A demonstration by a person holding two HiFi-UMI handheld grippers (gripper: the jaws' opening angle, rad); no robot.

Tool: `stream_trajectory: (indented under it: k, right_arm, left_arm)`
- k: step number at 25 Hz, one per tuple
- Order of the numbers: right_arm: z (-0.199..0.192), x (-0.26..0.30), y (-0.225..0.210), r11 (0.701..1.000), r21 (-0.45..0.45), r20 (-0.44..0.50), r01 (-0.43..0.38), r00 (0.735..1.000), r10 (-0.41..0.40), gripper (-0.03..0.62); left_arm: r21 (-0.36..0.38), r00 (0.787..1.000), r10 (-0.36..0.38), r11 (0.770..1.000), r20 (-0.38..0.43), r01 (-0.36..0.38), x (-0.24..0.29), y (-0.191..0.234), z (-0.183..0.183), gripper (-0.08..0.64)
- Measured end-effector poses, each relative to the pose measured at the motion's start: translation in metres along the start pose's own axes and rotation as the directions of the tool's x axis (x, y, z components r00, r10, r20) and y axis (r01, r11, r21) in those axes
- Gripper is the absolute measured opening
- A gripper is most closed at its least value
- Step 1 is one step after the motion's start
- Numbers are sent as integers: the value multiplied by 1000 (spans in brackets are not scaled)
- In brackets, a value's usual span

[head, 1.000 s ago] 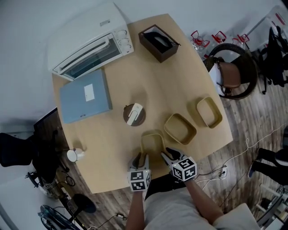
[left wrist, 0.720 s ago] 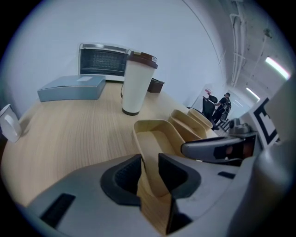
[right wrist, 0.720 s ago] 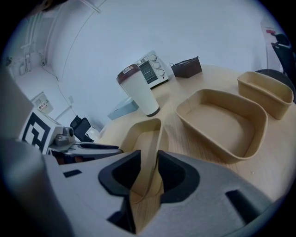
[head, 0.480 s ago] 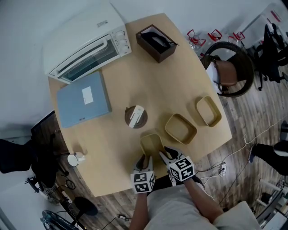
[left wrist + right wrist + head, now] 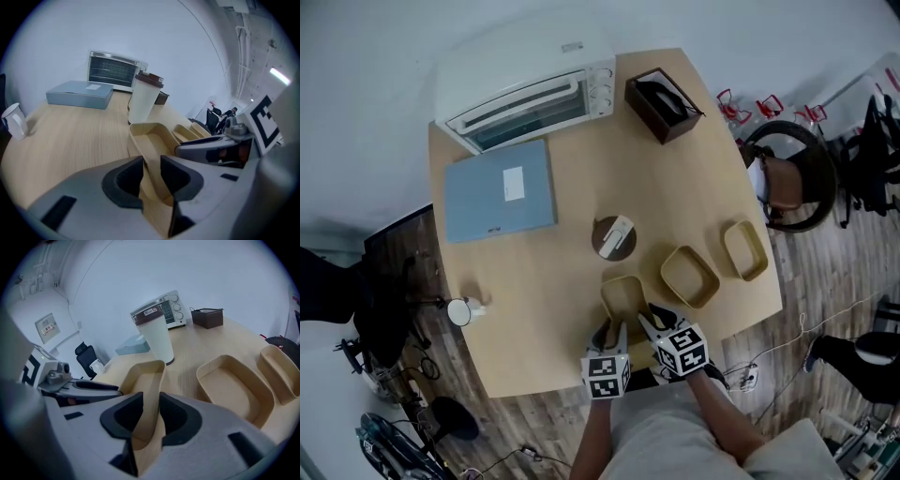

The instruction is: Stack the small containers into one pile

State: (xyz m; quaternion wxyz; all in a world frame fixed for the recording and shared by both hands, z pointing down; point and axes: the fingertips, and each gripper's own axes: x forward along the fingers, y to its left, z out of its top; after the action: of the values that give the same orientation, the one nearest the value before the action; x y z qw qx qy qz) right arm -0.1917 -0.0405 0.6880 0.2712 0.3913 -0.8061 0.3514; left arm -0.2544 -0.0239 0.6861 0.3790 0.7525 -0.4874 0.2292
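Note:
Three tan open containers are on the wooden table. Both grippers hold the nearest container at its near end. My left gripper is shut on its left wall. My right gripper has just been closing and is shut on the right wall, which stands between its jaws. The same container fills the left gripper view, with that gripper clamped on its rim. The middle container and the far right container lie apart, empty, also in the right gripper view.
A lidded white cup stands just beyond the held container. Further back are a blue folder, a white toaster oven and a brown box. A white mug sits at the left edge, a chair off the right.
Both grippers have risen a little with the nearest container's near end between them. The right jaws have closed on its wall. The head camera has shifted, so the table sits differently.

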Motion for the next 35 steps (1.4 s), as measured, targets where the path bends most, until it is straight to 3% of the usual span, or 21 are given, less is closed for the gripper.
stream_trajectory:
  k: [6,12,19,35]
  right_arm:
    - [12,1,11,995,-91,-10,-43,999,42,115]
    - [18,0,7,981,-155,-23,-115,993,113,120]
    - [25,-22,-10,956,-229,-38,-185,983,182,127]
    - [35,-63,-93,926,-331,-33,-182,983,182,132]
  left_arm:
    - [-76,998,43,996,45,-40,-12,4,3,106]
    - [-104,989,113,989,95,-103,-18,-8,10,103]
    - [-161,976,176,975,127,-155,-17,-38,16,101]
    - [-187,971,195,968,136,-168,34,-120,32,91]
